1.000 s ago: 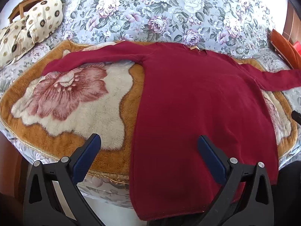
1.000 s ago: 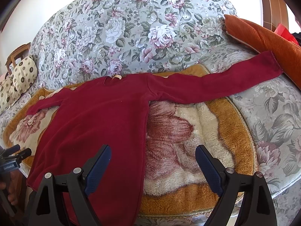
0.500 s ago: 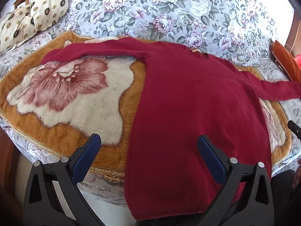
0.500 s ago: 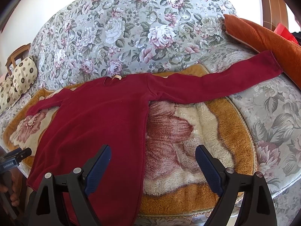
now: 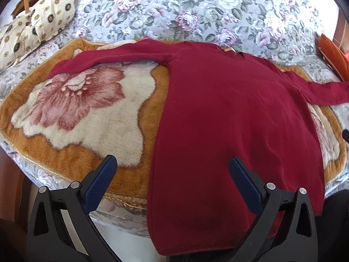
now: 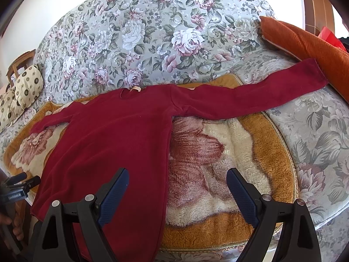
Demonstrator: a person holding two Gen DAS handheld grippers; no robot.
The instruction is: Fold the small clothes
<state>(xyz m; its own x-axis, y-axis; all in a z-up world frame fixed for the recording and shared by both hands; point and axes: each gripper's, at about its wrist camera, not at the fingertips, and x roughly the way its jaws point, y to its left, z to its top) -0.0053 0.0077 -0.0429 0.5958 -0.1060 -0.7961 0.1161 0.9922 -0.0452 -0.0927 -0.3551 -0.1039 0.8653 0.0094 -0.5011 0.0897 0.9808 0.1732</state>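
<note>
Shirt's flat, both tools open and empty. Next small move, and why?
Probably bring the right tool up to the right sleeve near its cuff and grip it, to fold it across the body. The red shirt lies spread with both sleeves stretched outward, and the left tool hovers open over the hem.

left gripper (image 5: 171, 175) jaws spread, right gripper (image 6: 177, 187) likewise

Floral sofa (image 6: 165, 32), plush rose-patterned mat (image 5: 91, 118) on its seat, dark red top (image 5: 229, 120) spread on the mat, patterned cushion (image 5: 41, 24) left of mat, orange cushion (image 6: 305, 43) right of mat
</note>
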